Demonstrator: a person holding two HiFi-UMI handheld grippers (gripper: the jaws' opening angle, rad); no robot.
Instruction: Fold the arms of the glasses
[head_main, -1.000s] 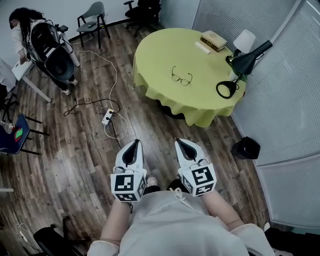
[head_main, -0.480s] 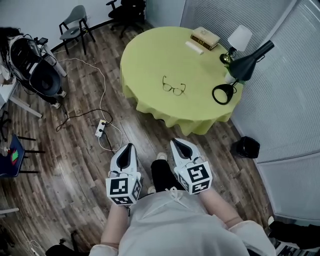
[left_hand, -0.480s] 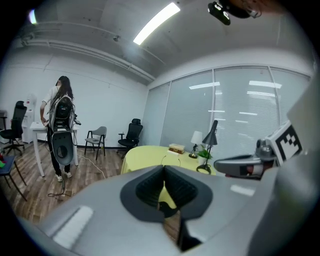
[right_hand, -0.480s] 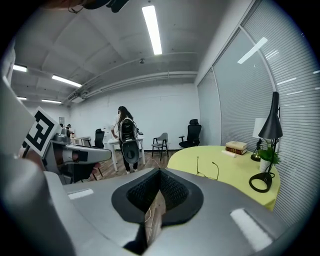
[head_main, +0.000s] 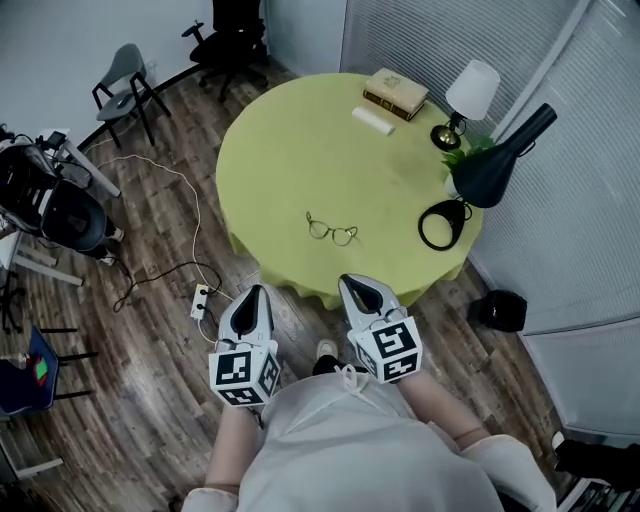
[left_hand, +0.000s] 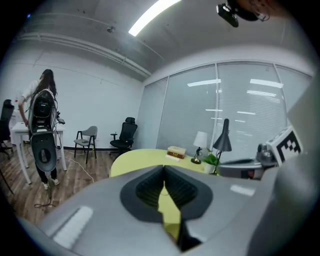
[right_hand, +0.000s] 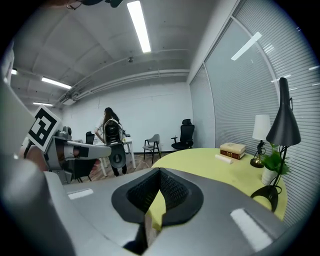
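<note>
A pair of thin dark-framed glasses (head_main: 332, 231) lies with its arms spread on the round table under a yellow-green cloth (head_main: 290, 150), near the table's front edge. My left gripper (head_main: 253, 294) and right gripper (head_main: 356, 284) hang side by side just short of that edge, both pointing toward the table. Both are shut with nothing between the jaws. In the left gripper view the tips (left_hand: 164, 167) meet over the yellow cloth; in the right gripper view the tips (right_hand: 159, 171) meet too. The glasses do not show in either gripper view.
At the table's far side lie a book (head_main: 395, 92) and a white roll (head_main: 373, 120); a white-shaded lamp (head_main: 470, 92), a black desk lamp (head_main: 480, 180) and a plant stand at its right. A power strip with cable (head_main: 200, 300) lies on the floor, left. A person (left_hand: 41, 125) stands far left.
Both grippers have come forward together from the open floor to just short of the table's front edge. The table and glasses now sit much closer. The jaws stayed shut.
</note>
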